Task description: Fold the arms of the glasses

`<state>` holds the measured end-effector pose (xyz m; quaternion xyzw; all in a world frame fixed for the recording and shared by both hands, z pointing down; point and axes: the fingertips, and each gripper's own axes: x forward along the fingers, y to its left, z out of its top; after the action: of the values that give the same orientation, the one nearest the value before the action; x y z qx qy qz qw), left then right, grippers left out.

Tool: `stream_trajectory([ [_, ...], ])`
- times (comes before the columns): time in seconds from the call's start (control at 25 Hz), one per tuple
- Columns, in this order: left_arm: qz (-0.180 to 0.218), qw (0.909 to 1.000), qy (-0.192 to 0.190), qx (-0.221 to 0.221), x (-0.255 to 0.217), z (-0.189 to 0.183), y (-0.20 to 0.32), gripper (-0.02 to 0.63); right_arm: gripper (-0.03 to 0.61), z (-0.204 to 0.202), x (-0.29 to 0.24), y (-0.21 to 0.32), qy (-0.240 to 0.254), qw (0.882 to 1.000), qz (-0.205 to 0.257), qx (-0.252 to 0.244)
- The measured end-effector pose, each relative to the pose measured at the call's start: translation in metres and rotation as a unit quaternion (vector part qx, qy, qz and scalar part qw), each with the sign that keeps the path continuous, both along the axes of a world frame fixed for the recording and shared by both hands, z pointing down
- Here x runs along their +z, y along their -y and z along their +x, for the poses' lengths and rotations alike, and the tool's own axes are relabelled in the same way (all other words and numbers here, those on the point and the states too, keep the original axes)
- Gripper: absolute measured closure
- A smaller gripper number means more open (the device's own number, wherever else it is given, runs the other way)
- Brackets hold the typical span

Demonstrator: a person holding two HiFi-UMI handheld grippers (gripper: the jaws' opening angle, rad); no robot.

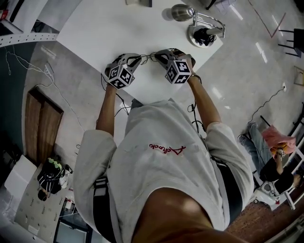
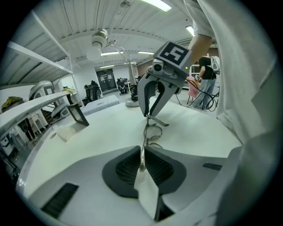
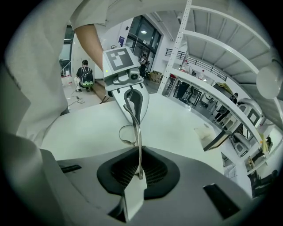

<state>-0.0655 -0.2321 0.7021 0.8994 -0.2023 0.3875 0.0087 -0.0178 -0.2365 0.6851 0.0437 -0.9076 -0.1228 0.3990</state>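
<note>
Thin wire-framed glasses [image 1: 148,58] hang just above the white table [image 1: 95,28], stretched between my two grippers. In the left gripper view, my left gripper [image 2: 142,153] is shut on the tip of one slim metal arm, and the lenses [image 2: 153,132] lie beyond it. The right gripper [image 2: 151,110] stands opposite, pinching the far end. In the right gripper view, my right gripper [image 3: 140,158] is shut on the other arm, with a lens rim [image 3: 127,134] ahead and the left gripper [image 3: 132,106] facing it. In the head view, the left gripper [image 1: 137,60] and right gripper [image 1: 160,56] sit close together near the table's front edge.
A metal cup [image 1: 182,12] and a round wire stand holding a dark object [image 1: 205,34] are at the table's far right. A small dark frame [image 2: 78,115] with a paper [image 2: 65,132] beside it stands further off. The person's torso is close behind the table edge.
</note>
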Motion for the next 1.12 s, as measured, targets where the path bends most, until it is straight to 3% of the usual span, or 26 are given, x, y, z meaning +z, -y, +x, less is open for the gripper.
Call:
stream_trajectory([
  [0.2, 0.009, 0.9981, -0.009, -0.061, -0.01, -0.028, -0.008, 0.558, 0.537, -0.01, 0.015, -0.002, -0.037, 0.999, 0.007, -0.026],
  [0.36, 0.014, 0.996, -0.011, -0.088, -0.015, -0.045, -0.013, 0.558, 0.537, -0.017, 0.03, -0.005, -0.071, 0.996, 0.019, -0.042],
  [0.52, 0.024, 0.9937, -0.019, -0.107, -0.024, -0.059, -0.012, 0.558, 0.537, -0.023, 0.031, -0.003, -0.076, 0.996, 0.025, -0.04],
  [0.68, 0.031, 0.9927, -0.026, -0.114, -0.029, -0.062, -0.012, 0.558, 0.534, -0.023, 0.03, -0.002, -0.066, 0.997, 0.027, -0.03],
  [0.8, 0.035, 0.9927, -0.033, -0.111, -0.034, -0.059, -0.01, 0.558, 0.465, -0.022, 0.022, 0.003, -0.051, 0.999, 0.019, 0.0],
  [1.0, 0.045, 0.9933, -0.041, -0.098, -0.039, -0.051, -0.008, 0.558, 0.462, -0.015, 0.007, 0.006, -0.047, 0.998, 0.036, 0.027],
  [1.12, 0.051, 0.9934, -0.047, -0.091, -0.044, -0.045, -0.01, 0.558, 0.462, -0.008, -0.003, 0.003, -0.03, 0.997, 0.024, 0.061],
])
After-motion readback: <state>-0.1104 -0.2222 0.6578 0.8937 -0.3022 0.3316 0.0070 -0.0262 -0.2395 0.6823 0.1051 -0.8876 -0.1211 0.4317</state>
